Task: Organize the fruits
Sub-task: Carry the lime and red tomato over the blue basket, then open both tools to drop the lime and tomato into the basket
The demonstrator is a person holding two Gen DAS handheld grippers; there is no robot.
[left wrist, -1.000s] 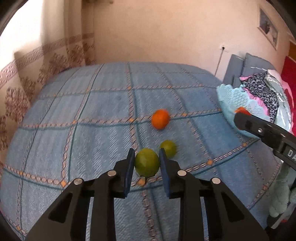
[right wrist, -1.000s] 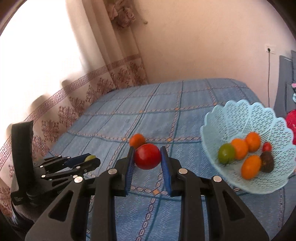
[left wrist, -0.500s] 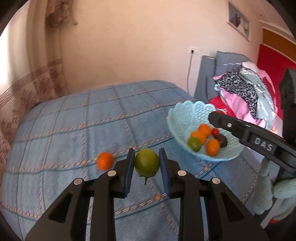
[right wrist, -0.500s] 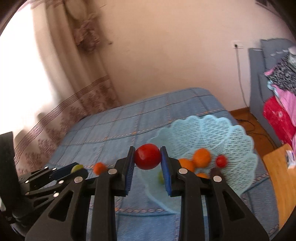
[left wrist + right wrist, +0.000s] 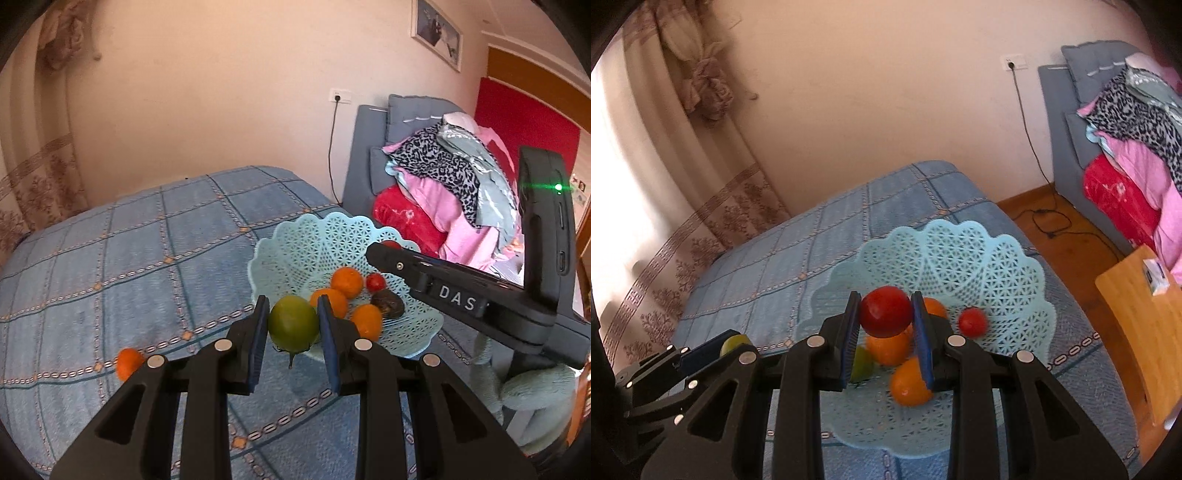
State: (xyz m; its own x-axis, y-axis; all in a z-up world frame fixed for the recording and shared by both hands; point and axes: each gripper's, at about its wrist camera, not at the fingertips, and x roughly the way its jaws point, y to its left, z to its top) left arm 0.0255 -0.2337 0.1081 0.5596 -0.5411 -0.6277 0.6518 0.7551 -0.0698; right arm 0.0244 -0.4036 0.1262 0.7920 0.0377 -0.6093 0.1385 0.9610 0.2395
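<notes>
The left gripper clamps a smooth round green fruit; the right gripper clamps a glossy red tomato over the lacy scalloped plastic basket.

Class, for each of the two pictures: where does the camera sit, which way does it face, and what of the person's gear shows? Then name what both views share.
Left wrist: sits on the left gripper, faces down over the bed toward the basket; shows its fingers clamping a green fruit and the right gripper.
Right wrist: sits on the right gripper, faces down into the basket; shows its fingers clamping a red fruit and the left gripper.
Shared: basket, bed, both grippers.
</notes>
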